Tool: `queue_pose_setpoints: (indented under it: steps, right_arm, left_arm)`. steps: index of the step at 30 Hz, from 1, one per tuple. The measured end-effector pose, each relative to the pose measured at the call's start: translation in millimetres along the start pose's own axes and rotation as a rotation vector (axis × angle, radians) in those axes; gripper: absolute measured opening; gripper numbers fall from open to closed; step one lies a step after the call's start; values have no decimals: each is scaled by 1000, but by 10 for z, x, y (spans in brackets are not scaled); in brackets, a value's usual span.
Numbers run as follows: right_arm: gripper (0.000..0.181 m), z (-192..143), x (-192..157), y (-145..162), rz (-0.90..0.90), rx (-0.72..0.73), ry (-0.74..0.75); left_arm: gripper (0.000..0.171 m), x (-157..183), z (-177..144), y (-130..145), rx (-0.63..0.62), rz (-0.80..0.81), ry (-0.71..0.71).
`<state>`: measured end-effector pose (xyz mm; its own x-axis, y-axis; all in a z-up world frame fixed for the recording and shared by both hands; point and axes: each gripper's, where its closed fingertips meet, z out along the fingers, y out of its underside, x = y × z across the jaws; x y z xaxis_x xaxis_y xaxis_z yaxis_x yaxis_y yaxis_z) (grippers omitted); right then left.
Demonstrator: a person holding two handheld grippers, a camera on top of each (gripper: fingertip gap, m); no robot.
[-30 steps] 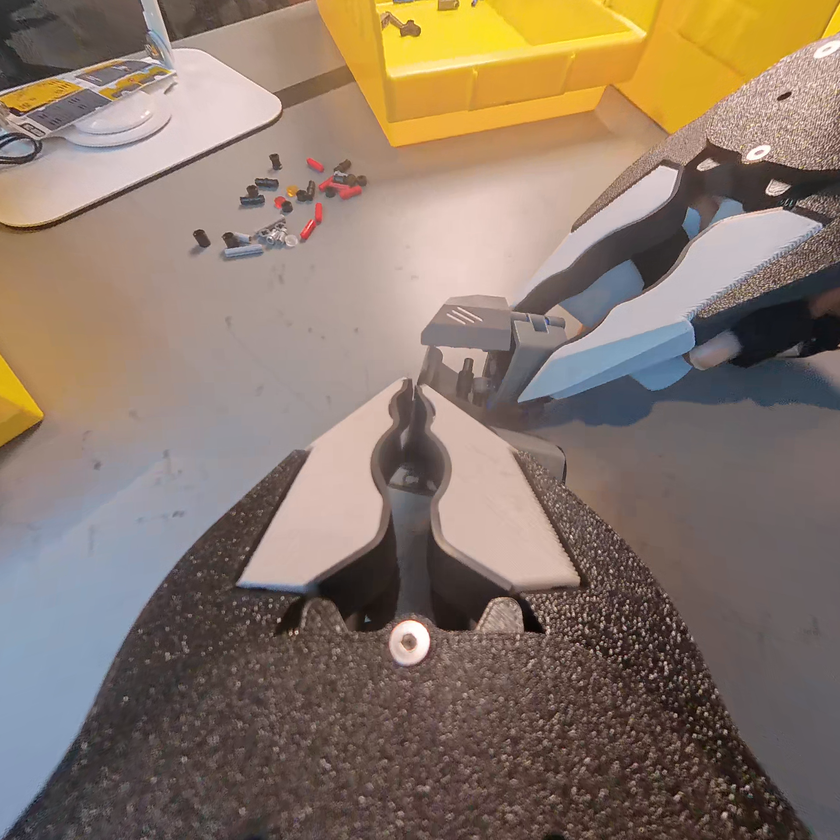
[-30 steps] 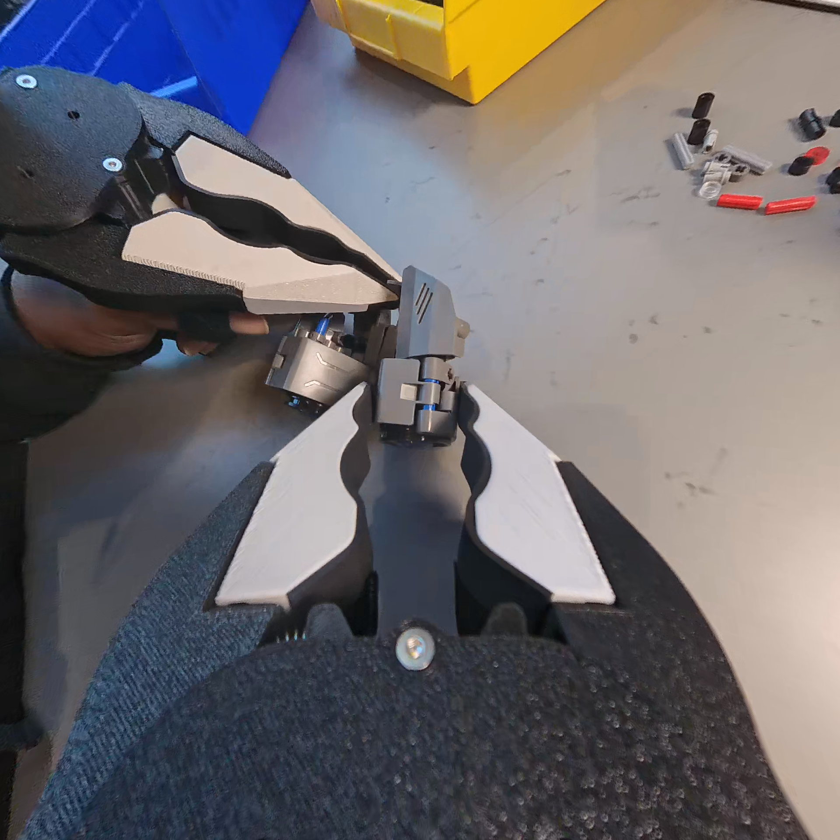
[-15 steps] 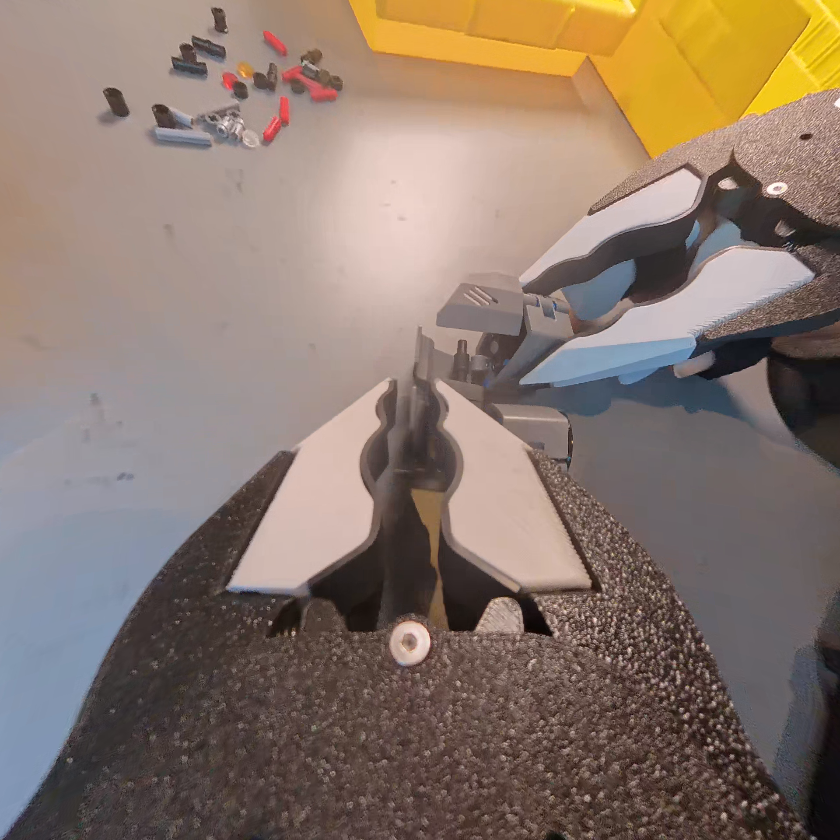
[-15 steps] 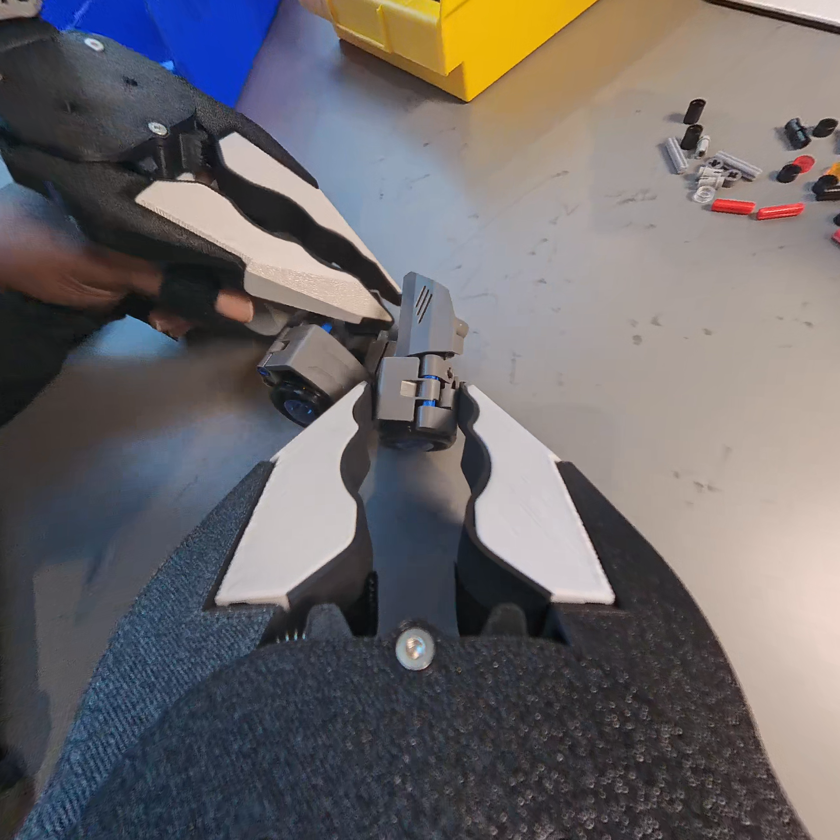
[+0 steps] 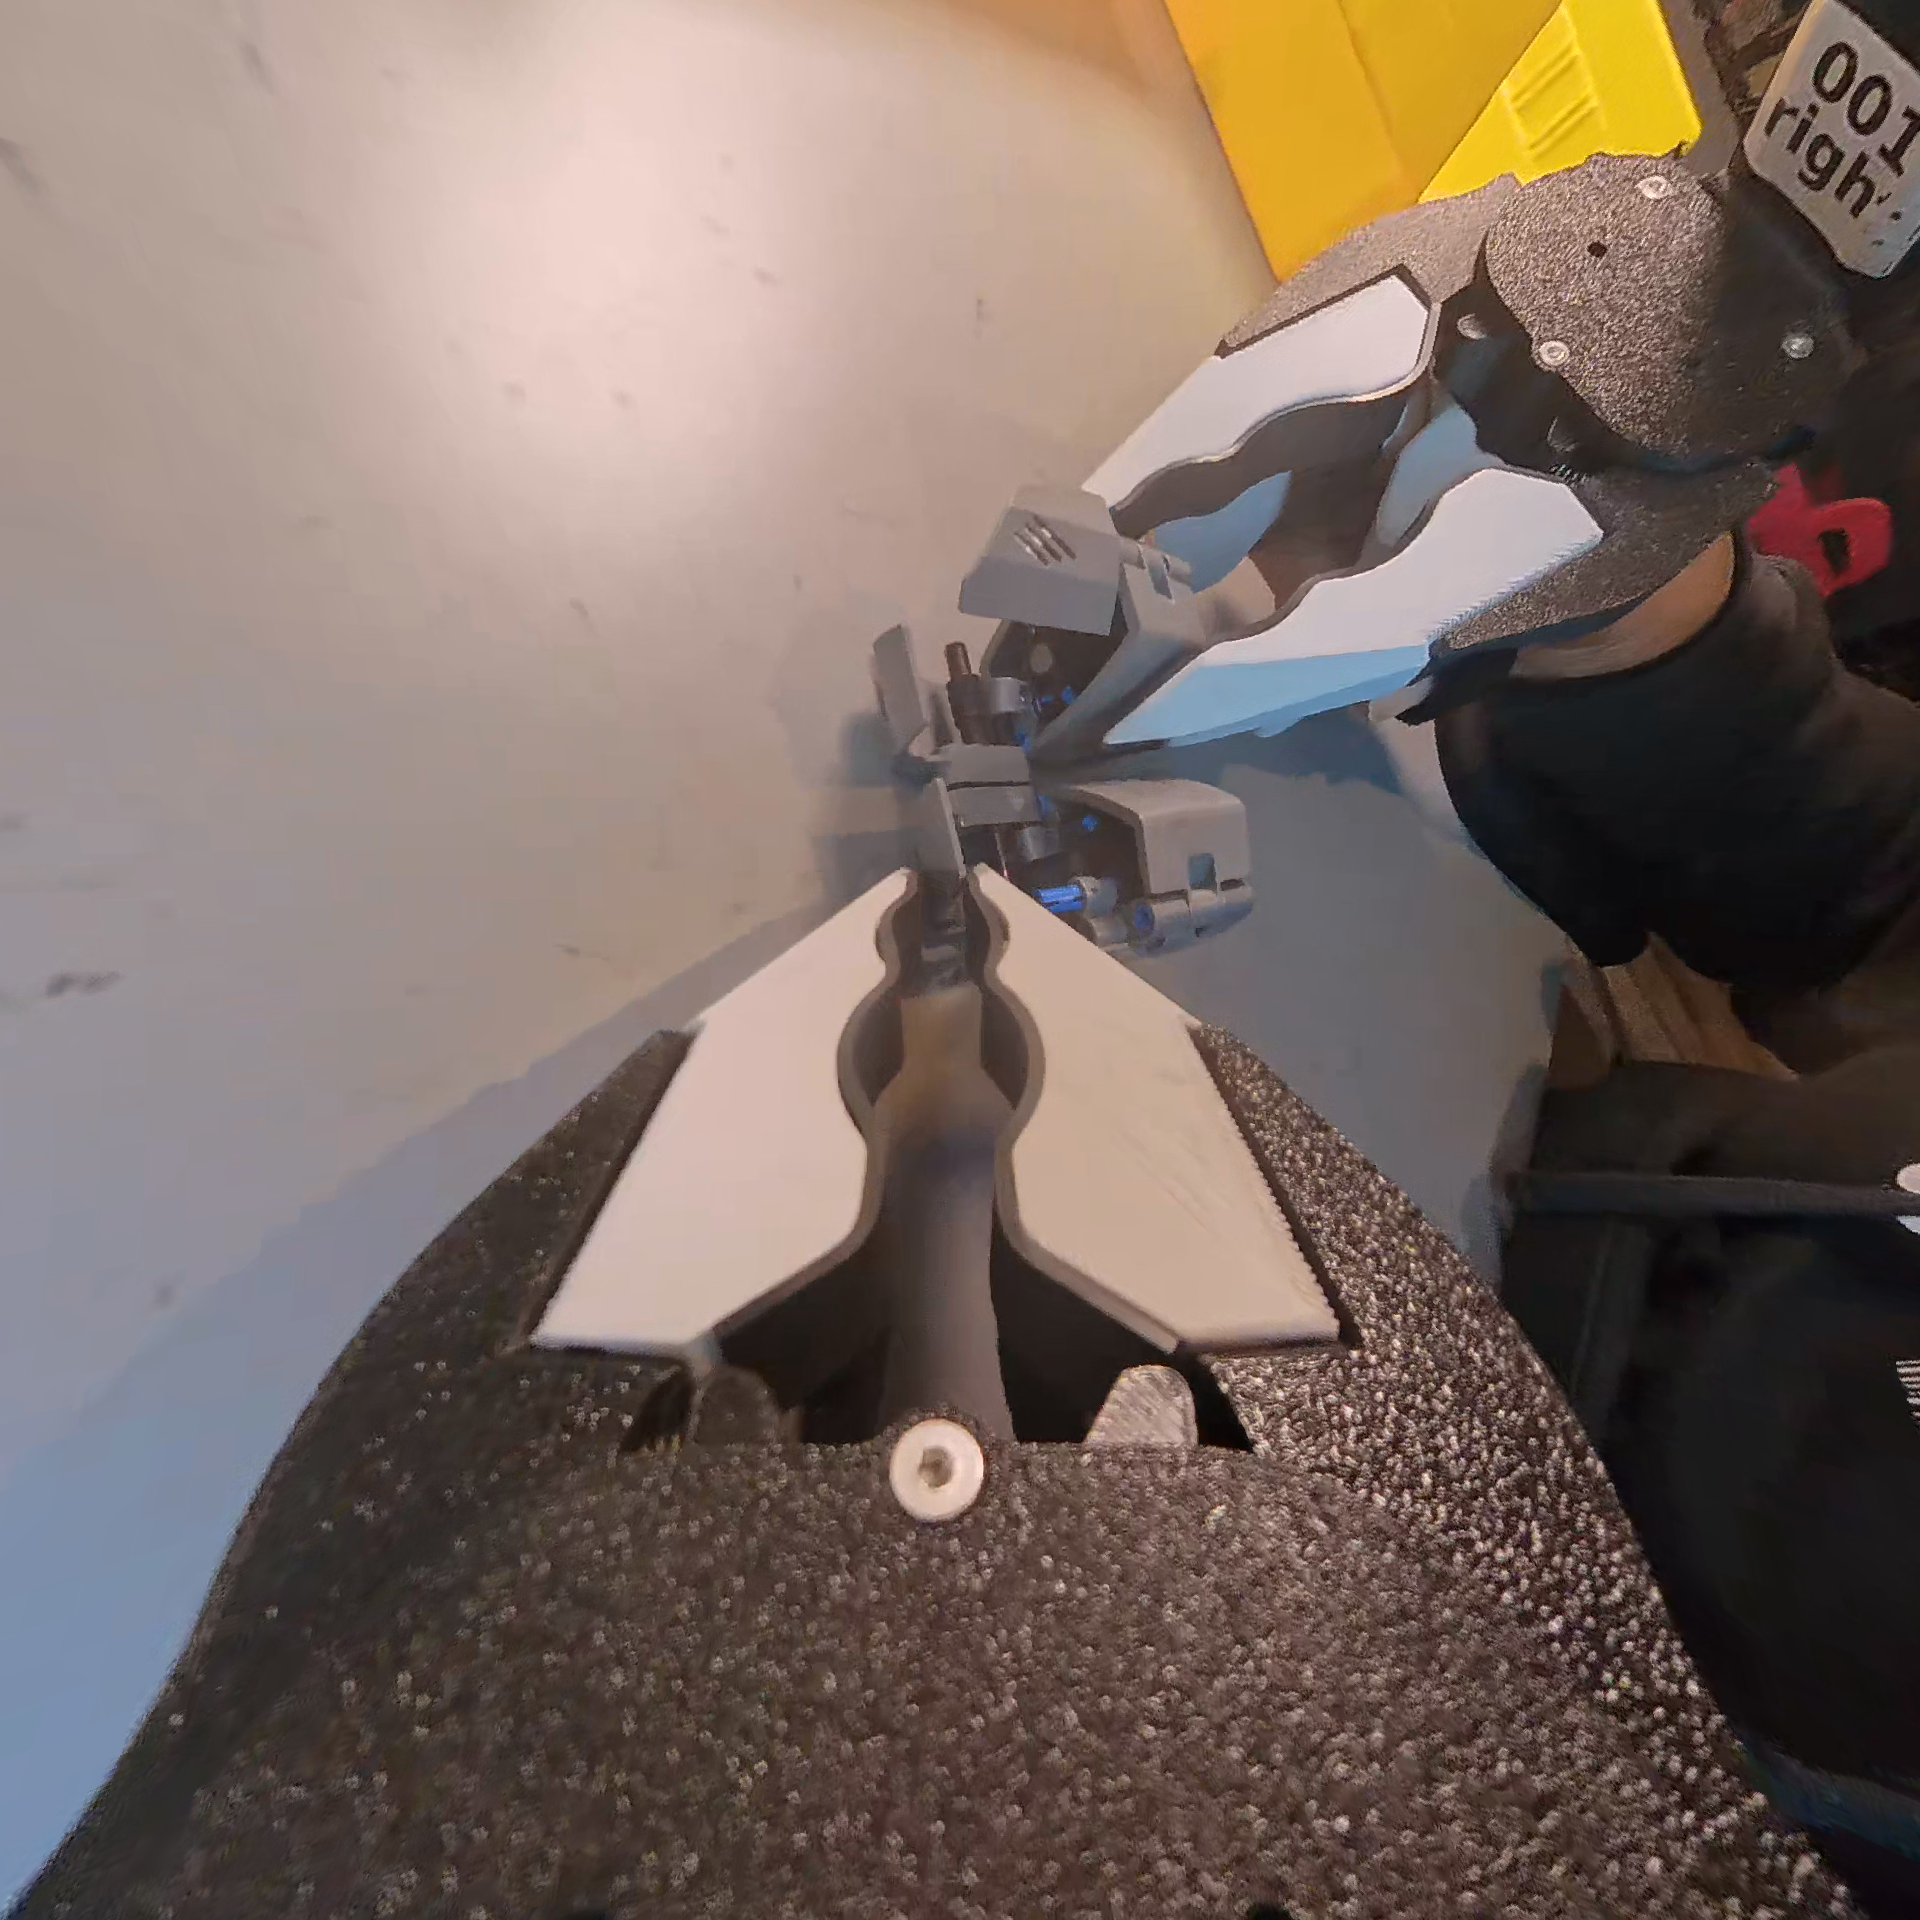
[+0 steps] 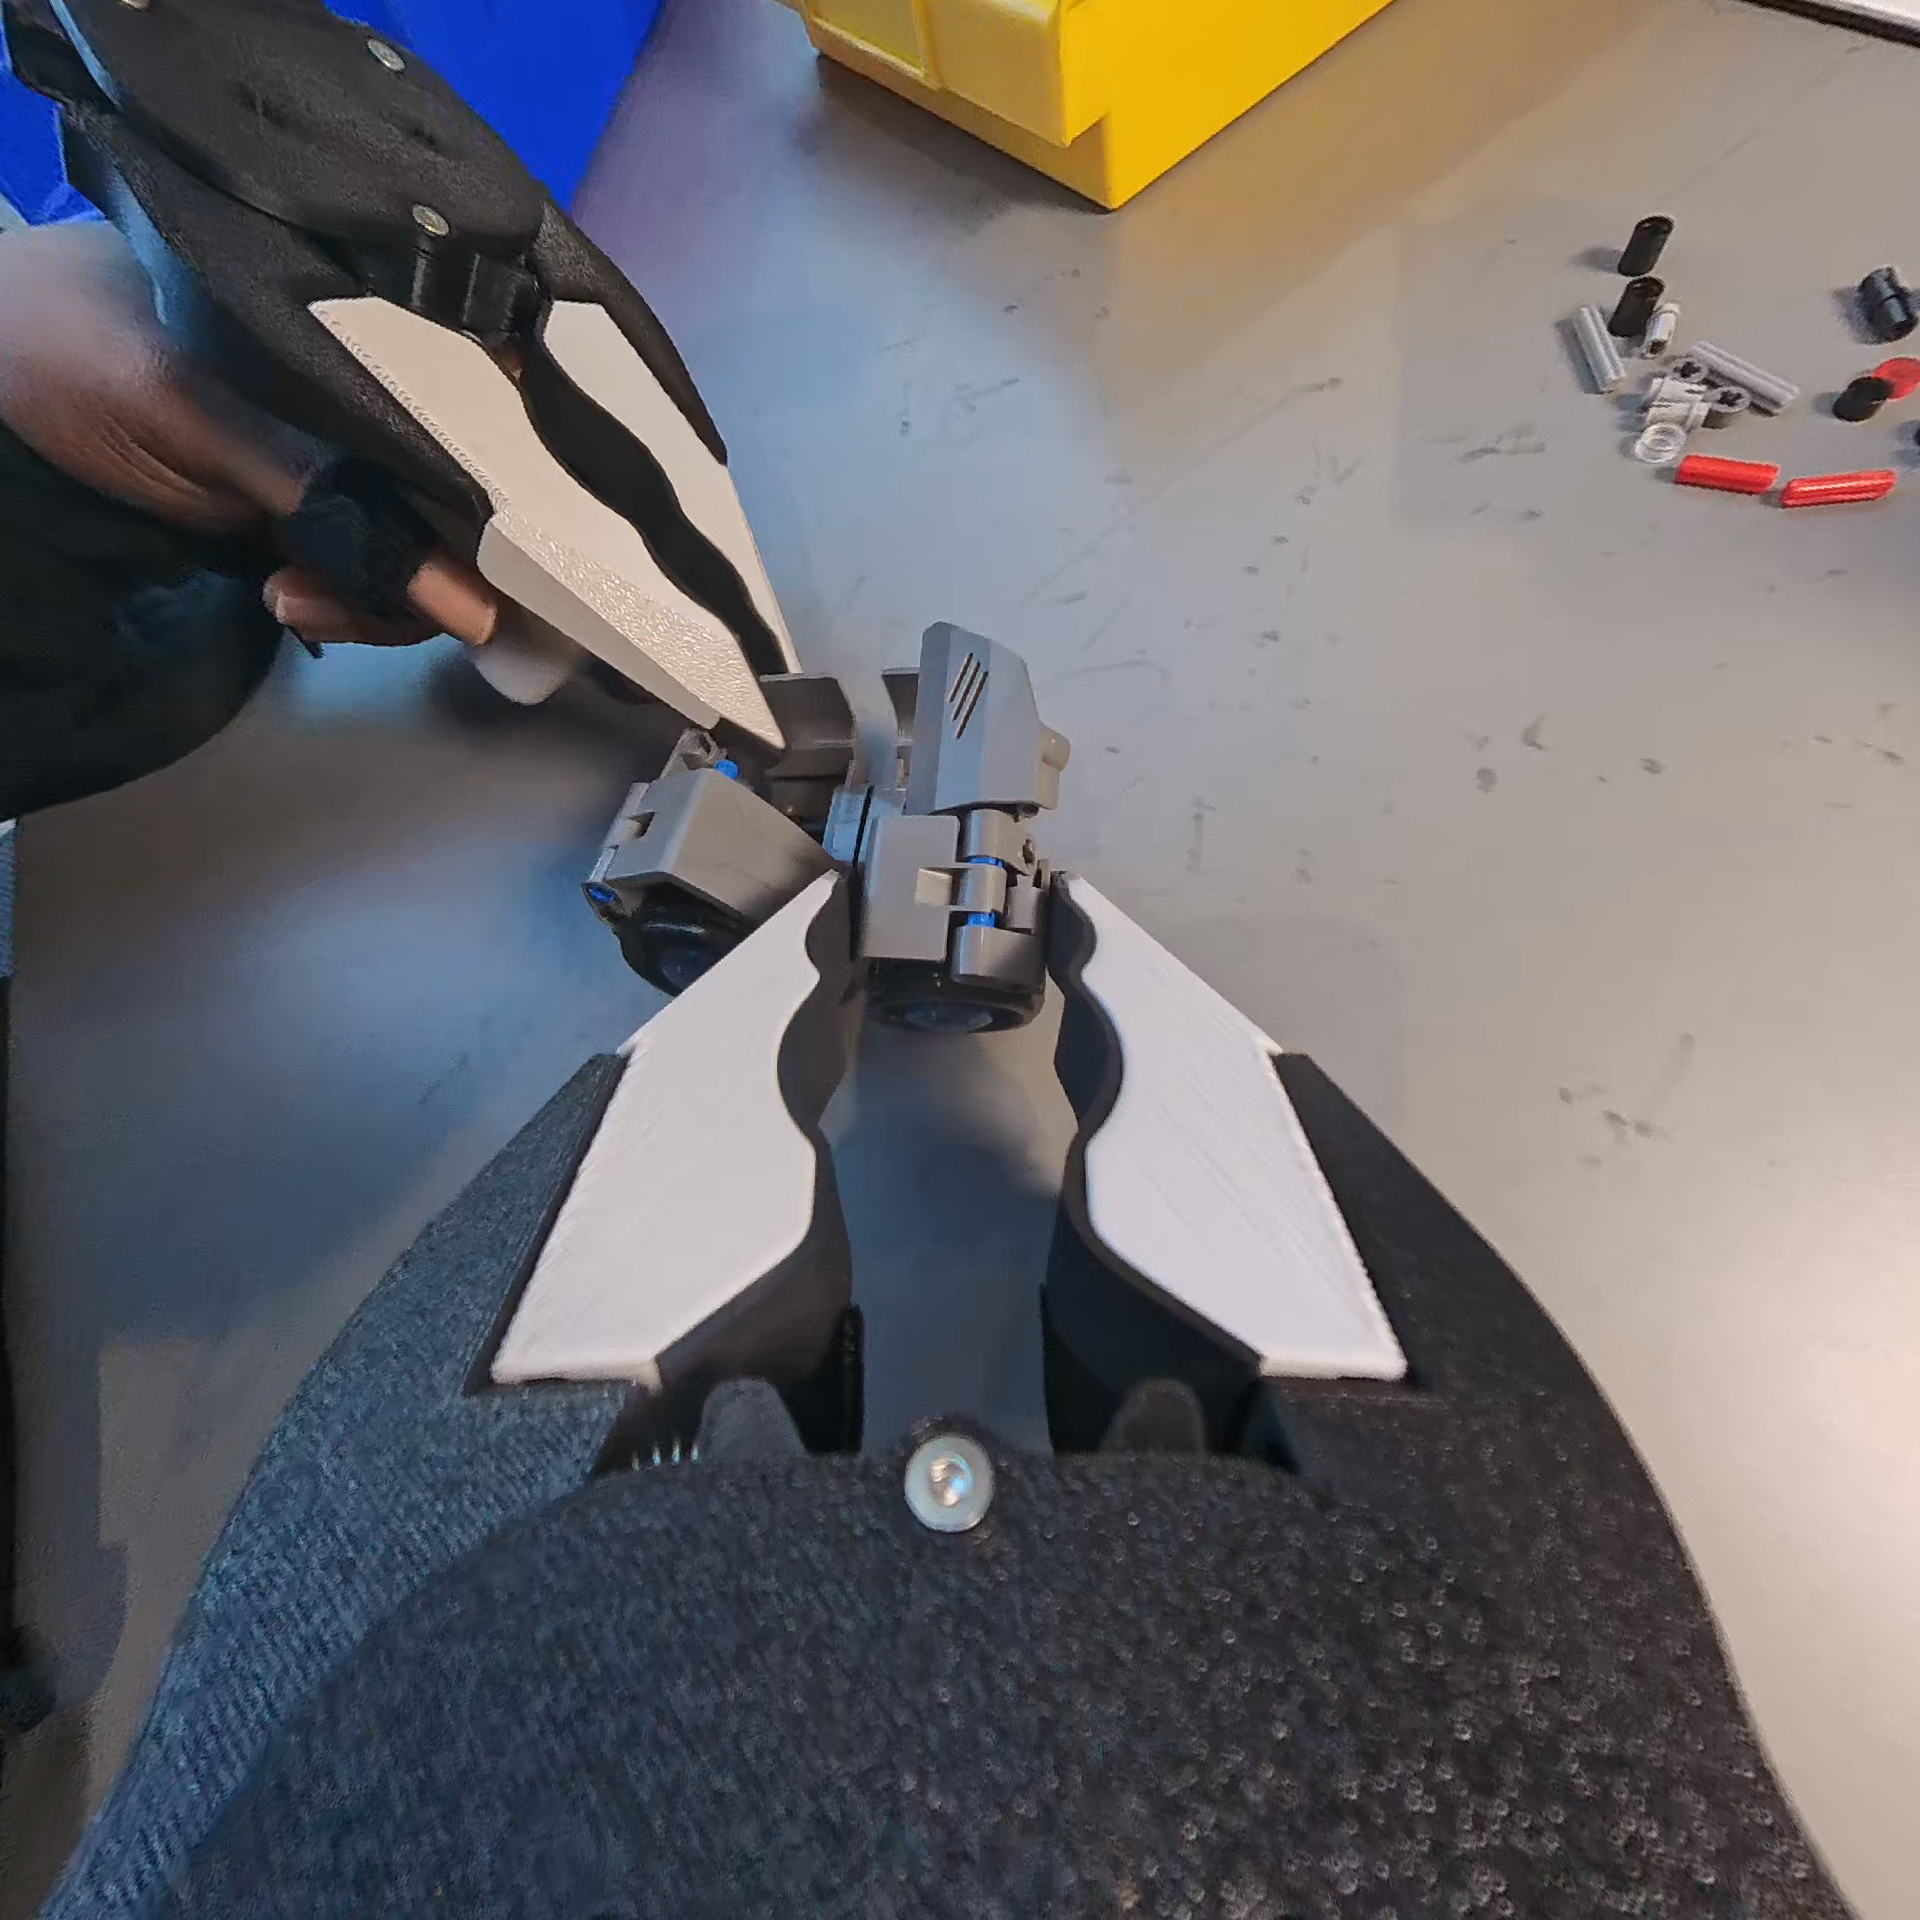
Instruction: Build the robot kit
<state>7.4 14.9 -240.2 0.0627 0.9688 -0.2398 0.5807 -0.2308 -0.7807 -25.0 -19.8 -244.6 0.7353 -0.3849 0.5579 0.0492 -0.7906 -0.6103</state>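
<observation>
A matt grey plastic model [image 6: 935, 831] is seen on a smooth, scuffed grey tabletop [image 6: 1351, 831]; beyond the model, a glossy yellow plastic bin [image 6: 1091, 83] is seen.

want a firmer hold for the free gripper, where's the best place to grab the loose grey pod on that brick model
Probably across the two flat side walls of the blocky pod hanging at the model's left, coming in low from the table side. Its faces look parallel and bare, while the right gripper already clamps the other pod and the left gripper pinches a thin fin.

Open table [image 6: 1351, 831] lies right of the grey brick model [image 6: 966, 831] — yellow bin [image 6: 1091, 83] and loose small parts [image 6: 1745, 384] crowd beyond.
</observation>
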Motion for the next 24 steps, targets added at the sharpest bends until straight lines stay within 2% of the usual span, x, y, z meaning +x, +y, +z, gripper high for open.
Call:
queue_pose_setpoints:
  steps: [8,14,20,23,24]
  right_arm:
    - [35,-39,10,26,44,-3,-16]
    - [35,-80,11,63,59,-31,17]
    - [35,-94,12,82,58,-71,23]
    - [35,-94,12,81,64,-61,14]
    - [35,-94,12,80,65,-58,11]
  left_arm:
    - [3,-41,50,-103,125,136,-212]
    - [4,-15,72,-134,187,159,-357]
    - [5,-15,84,-125,187,135,-351]
    - [8,21,55,-114,195,45,-216]
    - [21,42,21,-119,204,17,-163]
